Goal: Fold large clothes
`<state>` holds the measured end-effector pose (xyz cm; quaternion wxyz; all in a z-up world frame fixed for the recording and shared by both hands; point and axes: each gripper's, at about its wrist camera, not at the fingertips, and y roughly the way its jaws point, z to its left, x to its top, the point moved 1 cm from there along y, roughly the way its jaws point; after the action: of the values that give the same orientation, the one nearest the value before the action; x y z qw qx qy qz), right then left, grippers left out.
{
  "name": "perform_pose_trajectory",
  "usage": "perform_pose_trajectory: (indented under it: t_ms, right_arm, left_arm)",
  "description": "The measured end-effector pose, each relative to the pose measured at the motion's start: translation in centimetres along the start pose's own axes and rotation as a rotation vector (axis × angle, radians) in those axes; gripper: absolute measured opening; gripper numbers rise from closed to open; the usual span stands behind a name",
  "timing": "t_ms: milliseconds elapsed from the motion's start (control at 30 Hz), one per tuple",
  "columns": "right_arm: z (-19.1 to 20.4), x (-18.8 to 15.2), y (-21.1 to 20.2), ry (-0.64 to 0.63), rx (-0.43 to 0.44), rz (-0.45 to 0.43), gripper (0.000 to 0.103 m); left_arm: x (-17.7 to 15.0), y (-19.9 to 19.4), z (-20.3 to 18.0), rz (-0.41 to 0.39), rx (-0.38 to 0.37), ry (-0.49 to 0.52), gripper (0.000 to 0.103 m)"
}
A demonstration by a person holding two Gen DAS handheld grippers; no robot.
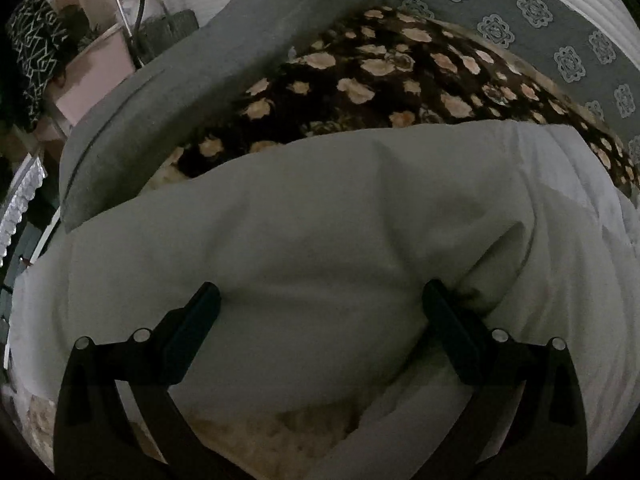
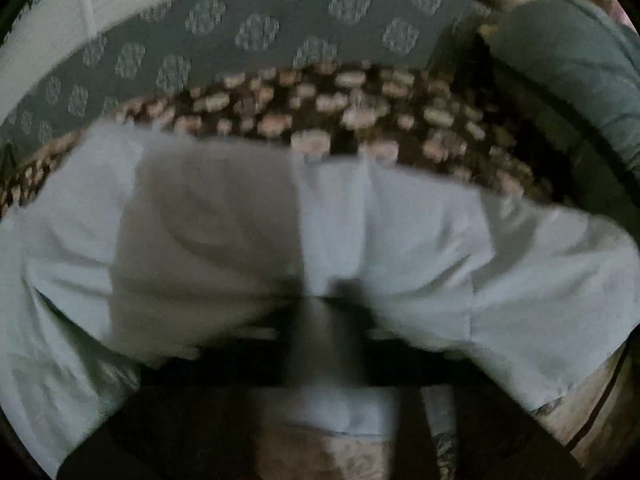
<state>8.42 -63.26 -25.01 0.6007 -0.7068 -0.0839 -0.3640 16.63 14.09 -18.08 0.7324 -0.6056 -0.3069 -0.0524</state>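
Note:
A large white garment [image 1: 320, 216] lies spread over a dark floral blanket [image 1: 360, 80] on a bed. My left gripper [image 1: 320, 300] is open, its two black fingers wide apart just above the white cloth, holding nothing. In the right wrist view the same white garment [image 2: 440, 248] fills the middle. My right gripper [image 2: 332, 300] is blurred; its fingers look pressed together on a fold of the white cloth, which bunches at the tips.
A grey patterned bedspread [image 1: 540, 20] lies beyond the floral blanket, which also shows in the right wrist view [image 2: 360, 120]. A grey cloth [image 1: 168, 92] lies at the left. Furniture and a pink box [image 1: 92, 76] stand beyond the bed's left edge.

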Motion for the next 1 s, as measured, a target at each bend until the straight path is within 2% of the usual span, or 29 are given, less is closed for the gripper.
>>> perform_pose_trajectory:
  t_ms: [200,300,400,533,633,700,733,800,867,900,933,1000]
  right_arm:
    - [-0.2,0.8,-1.2,-0.001,-0.061,-0.075,0.001]
    - [-1.4,2.1,-4.2,0.014,-0.143,-0.188,0.0]
    - [-3.2,3.1,-7.0,0.066,-0.206,-0.26,0.0]
    - [-8.0,3.2,-9.8,0.227,-0.271,-0.341,0.0]
    - [-11.3,2.9,-8.7,0.28,-0.285,-0.27,0.001]
    - [-12.6,1.7,-5.9,0.304,-0.207,-0.158,0.002]
    - [-12.5,0.8,-4.9,0.291,-0.208,-0.122,0.005]
    - [-11.2,0.2,-4.9,0.22,-0.279,-0.129,0.01]
    - [-9.2,0.8,-6.1,0.155,-0.296,-0.163,0.046]
    - [-8.6,1.0,-6.8,0.148,-0.283,-0.189,0.086]
    - [-7.4,1.4,-8.4,0.138,-0.24,-0.256,0.1]
    - [-5.1,1.9,-10.8,0.081,-0.187,-0.305,0.101]
  left_arm:
    - [0.0,0.2,-0.4,-0.004,-0.017,0.0,0.099]
    - [0.1,-0.5,-0.2,-0.043,-0.086,-0.04,0.095]
    - [0.3,-1.6,-0.6,-0.079,-0.156,-0.055,0.093]
    - [0.3,-3.4,-2.9,-0.141,-0.216,0.026,0.093]
    - [0.2,-3.9,-4.3,-0.17,-0.21,0.08,0.093]
    - [0.2,-3.7,-4.6,-0.16,-0.202,0.095,0.093]
    - [0.1,-3.2,-4.6,-0.148,-0.193,0.095,0.093]
    - [0.1,-2.5,-4.4,-0.126,-0.187,0.083,0.093]
    - [0.3,-2.1,-4.1,-0.129,-0.167,0.081,0.093]
    - [0.4,-2.1,-4.2,-0.136,-0.159,0.089,0.092]
    - [0.6,-2.5,-4.1,-0.152,-0.147,0.099,0.089]
    - [0.8,-3.4,-3.7,-0.183,-0.128,0.102,0.086]
